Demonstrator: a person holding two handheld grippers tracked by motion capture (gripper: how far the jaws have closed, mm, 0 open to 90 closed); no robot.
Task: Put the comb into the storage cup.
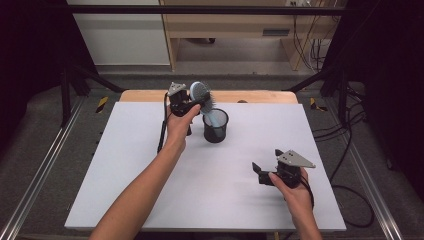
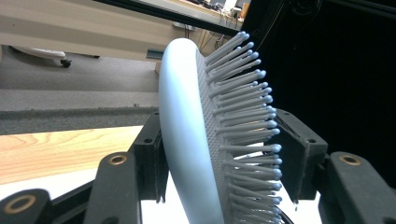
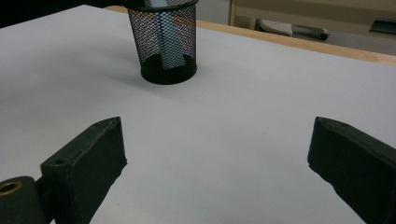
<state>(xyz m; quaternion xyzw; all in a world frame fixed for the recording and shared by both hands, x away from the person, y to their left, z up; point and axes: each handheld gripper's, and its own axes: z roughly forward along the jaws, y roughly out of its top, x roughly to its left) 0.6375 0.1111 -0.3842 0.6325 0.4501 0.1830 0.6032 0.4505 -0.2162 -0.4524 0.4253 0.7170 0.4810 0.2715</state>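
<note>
A pale blue hairbrush (image 1: 200, 91) stands tilted with its handle down in a black mesh cup (image 1: 215, 131) at the back middle of the white table. My left gripper (image 1: 199, 103) is shut on the brush head. In the left gripper view, one pad lies against the smooth back of the hairbrush (image 2: 187, 116) and the other meets the bristle tips. At the front right, my right gripper (image 1: 267, 161) is held just above the table, open with nothing between its fingers. Its own view faces the mesh cup (image 3: 166, 56), and the brush handle shows through the mesh.
The white table top (image 1: 200, 190) lies on a wooden board (image 1: 260, 96) whose far edge shows behind the cup. Metal rails run along both sides of the table. Cables trail on the floor at the right.
</note>
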